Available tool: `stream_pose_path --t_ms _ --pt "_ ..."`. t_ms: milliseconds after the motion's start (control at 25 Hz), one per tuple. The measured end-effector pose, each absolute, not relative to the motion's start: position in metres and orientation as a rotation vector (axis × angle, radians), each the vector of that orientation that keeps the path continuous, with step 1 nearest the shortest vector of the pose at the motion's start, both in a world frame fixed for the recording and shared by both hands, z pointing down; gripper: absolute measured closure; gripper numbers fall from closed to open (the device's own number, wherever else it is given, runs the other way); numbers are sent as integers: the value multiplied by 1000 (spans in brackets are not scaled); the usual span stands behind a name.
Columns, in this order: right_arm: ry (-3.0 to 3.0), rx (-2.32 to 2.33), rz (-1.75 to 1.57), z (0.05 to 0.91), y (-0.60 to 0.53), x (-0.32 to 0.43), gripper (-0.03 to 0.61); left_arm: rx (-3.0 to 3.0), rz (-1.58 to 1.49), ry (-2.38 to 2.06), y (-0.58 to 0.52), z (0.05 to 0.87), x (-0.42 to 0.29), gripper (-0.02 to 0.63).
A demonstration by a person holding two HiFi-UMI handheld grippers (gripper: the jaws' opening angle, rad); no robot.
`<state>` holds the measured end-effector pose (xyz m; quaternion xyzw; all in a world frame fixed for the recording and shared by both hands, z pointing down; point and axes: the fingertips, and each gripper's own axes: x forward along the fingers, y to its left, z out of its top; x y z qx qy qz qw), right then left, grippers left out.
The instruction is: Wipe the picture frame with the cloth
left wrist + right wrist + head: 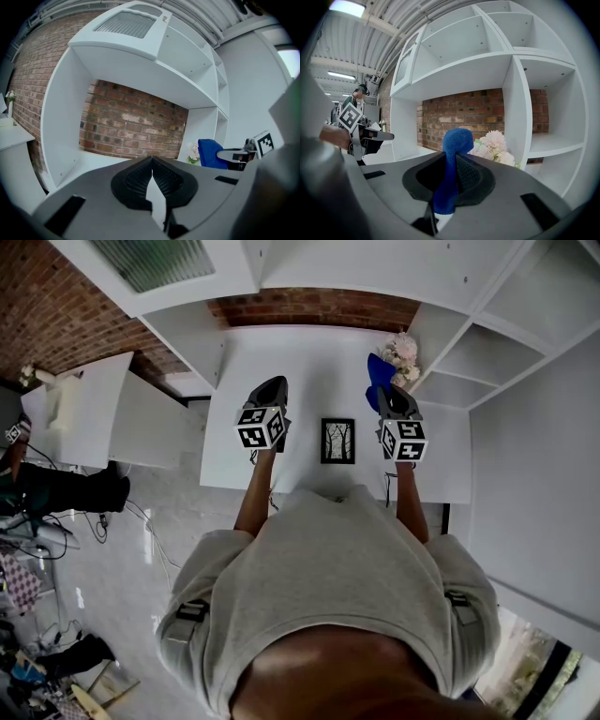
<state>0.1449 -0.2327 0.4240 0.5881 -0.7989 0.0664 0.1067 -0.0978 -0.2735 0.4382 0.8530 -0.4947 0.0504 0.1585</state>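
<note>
Picture frame (337, 441) lying flat at centre of the head view, within easy reach. Right gripper (392, 401) clamped on blue cloth (456, 138), ready for wiping; left gripper (152, 164) pressed together on nothing, probably spare for steadying.

No text, label or number can be read anywhere.

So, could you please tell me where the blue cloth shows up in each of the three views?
Head view: blue cloth upper right of centre, beside the flowers.
Left gripper view: lower right, beside the flowers.
Right gripper view: centre, pinched between the jaws.
Shared landmark: the flowers, beside it in every view.
</note>
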Motion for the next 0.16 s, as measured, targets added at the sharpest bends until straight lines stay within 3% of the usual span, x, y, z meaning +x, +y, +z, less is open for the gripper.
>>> stream_pose_path --t_ms 160 --pt "-2352 1733 195 426 -234 145 518 2434 139 -1407 -275 441 -97 597"
